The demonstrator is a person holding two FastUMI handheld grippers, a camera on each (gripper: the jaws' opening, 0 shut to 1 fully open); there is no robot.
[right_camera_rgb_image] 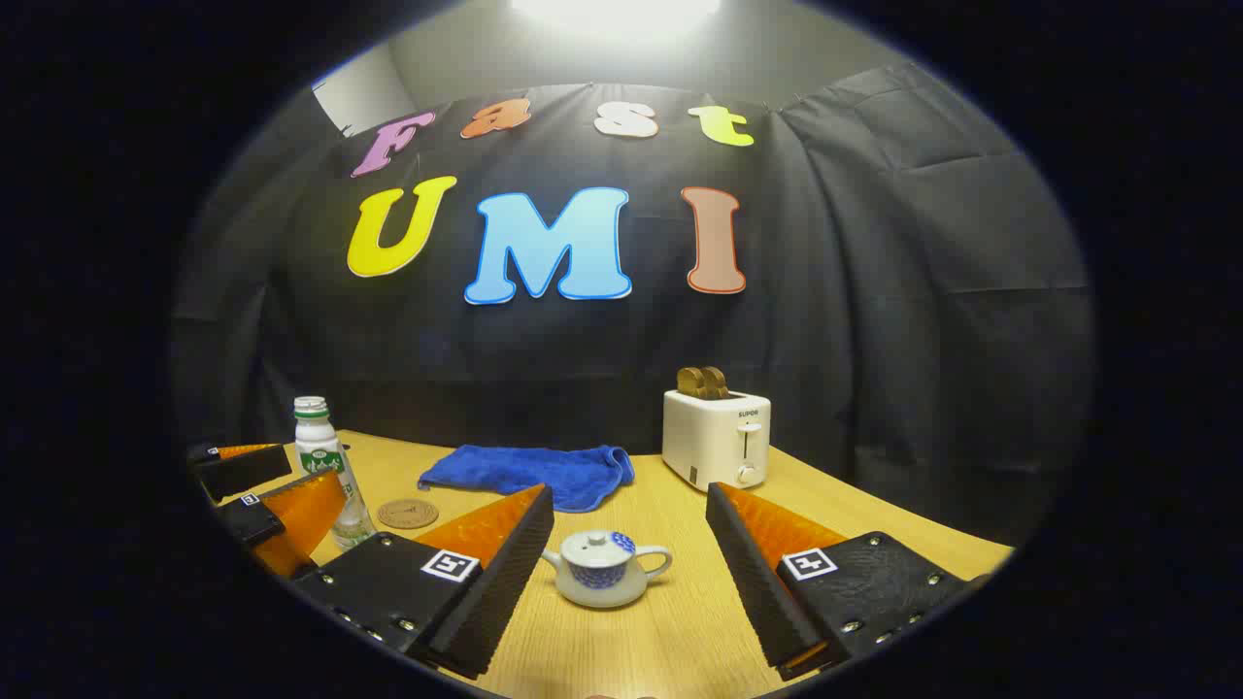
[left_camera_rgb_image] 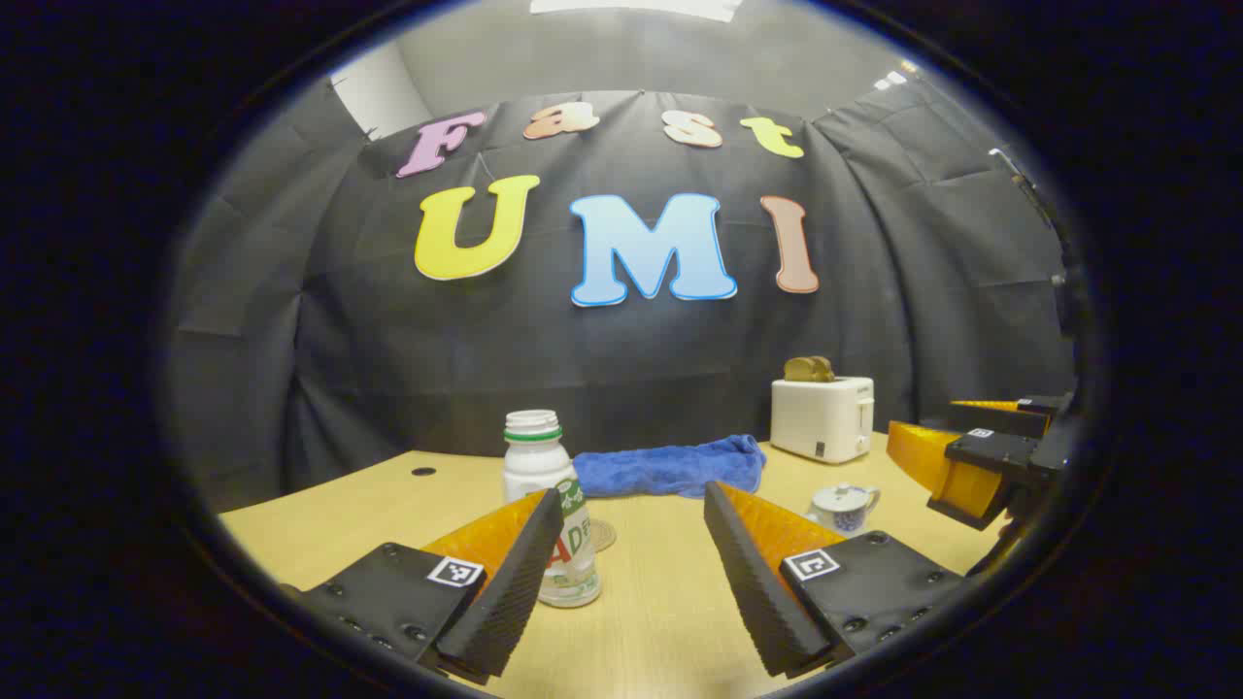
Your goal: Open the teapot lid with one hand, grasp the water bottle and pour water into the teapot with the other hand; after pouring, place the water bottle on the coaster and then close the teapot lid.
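A clear water bottle [left_camera_rgb_image: 544,485] with a white cap stands upright on the wooden table, just ahead of my left gripper [left_camera_rgb_image: 631,529], whose open fingers reach toward it with the left finger in front of its lower part. The round cork coaster [left_camera_rgb_image: 604,534] lies right behind the bottle. In the right gripper view the small white teapot [right_camera_rgb_image: 604,567] with a blue pattern sits lid on, between the open fingers of my right gripper [right_camera_rgb_image: 629,529]. The bottle [right_camera_rgb_image: 325,471], coaster [right_camera_rgb_image: 408,513] and left gripper [right_camera_rgb_image: 277,495] appear at the left there. The right gripper [left_camera_rgb_image: 957,456] appears beyond the teapot [left_camera_rgb_image: 843,507].
A crumpled blue towel [right_camera_rgb_image: 532,474] lies at the back of the table [right_camera_rgb_image: 680,621]. A white toaster [right_camera_rgb_image: 717,439] holding brown bread stands at the back right. A small dark hole [left_camera_rgb_image: 423,471] is in the tabletop at the far left.
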